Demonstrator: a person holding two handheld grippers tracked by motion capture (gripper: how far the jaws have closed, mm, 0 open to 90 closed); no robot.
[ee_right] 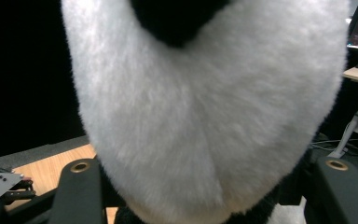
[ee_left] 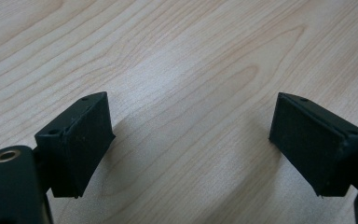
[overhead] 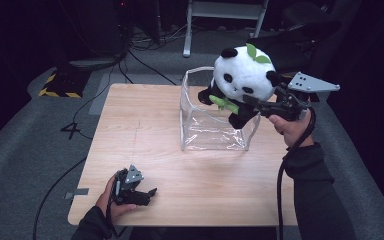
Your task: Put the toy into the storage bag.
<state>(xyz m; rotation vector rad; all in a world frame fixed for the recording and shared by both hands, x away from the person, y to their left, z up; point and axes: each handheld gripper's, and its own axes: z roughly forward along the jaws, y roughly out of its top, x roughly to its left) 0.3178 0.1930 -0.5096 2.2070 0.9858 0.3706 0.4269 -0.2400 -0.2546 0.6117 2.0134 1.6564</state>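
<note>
The right hand-held gripper (overhead: pixel 260 104) squeezes the fluffy black-and-white panda toy (overhead: pixel 242 77), holding it up over the clear plastic bag (overhead: pixel 212 132) at upper right. It still must go in. The left hand-held gripper (overhead: pixel 147 192) rests open on the wooden surface (overhead: pixel 145 125), lower left.

The left gripper (ee_left: pixel 191 140) is seen from behind its two black jaws, which are spread wide apart with nothing held between them. Beneath them lies the table (ee_left: pixel 177 56), its light wood grain running slantwise, and soft shadows are cast on it beside each jaw.
</note>
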